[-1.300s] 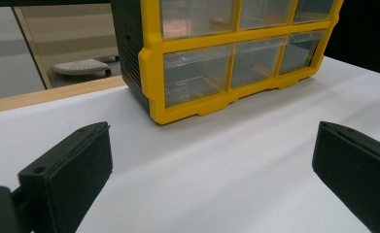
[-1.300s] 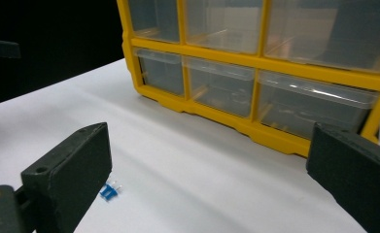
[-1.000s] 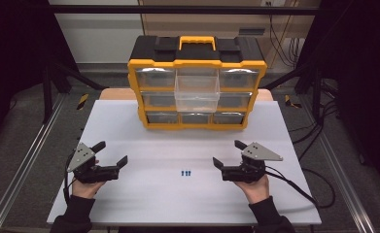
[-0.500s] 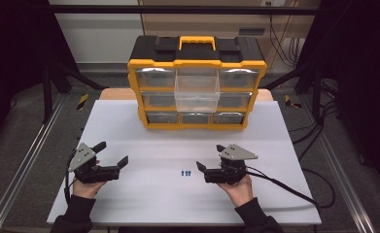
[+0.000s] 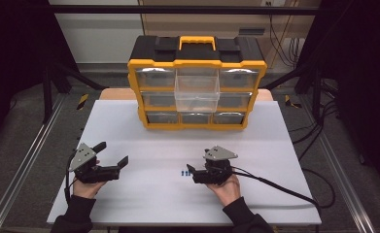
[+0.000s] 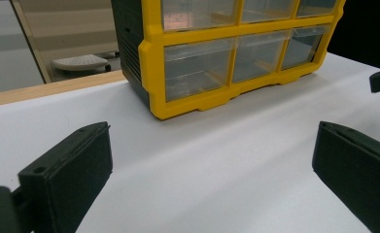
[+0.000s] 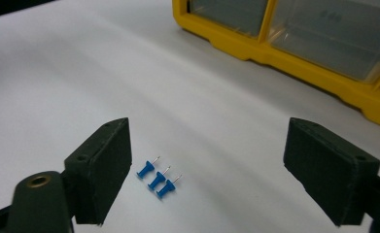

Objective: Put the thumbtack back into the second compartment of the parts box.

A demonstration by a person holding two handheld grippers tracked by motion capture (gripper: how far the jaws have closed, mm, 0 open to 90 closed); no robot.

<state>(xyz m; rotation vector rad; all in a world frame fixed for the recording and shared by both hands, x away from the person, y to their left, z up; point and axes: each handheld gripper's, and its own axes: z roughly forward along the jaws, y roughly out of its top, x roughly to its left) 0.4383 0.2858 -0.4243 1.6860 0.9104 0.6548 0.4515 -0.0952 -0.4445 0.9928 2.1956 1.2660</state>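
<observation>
A white table (image 5: 285, 145) carries a yellow and black drawer cabinet (image 5: 197, 82) at its far middle, with a yellow handle (image 5: 197, 42) on its black top and three rows of clear drawers. One clear drawer (image 5: 197, 94) in the middle column stands pulled out toward the person.

Three blue push pins (image 5: 184, 173) lie side by side on the bare table near the middle of its near half, well apart from the cabinet. In the right gripper view the push pins (image 7: 157, 178) lie in a close row, metal points aimed up and to the right, between the two black jaws and nearer the left one.

The right gripper (image 5: 191, 174), held by the person's right hand (image 5: 226, 187), rests low over the table just beside the pins, pointing toward the left of the high view. Its jaws stand wide open and hold nothing; a black cable (image 5: 280, 187) trails from it toward the table's right edge.

The left gripper (image 5: 113, 158), held by the left hand (image 5: 84, 187), sits near the table's near left corner, well apart from the pins. Its jaws are also spread wide and empty. In the left gripper view they frame bare table, with the cabinet's lower left corner (image 6: 163, 104) beyond.
</observation>
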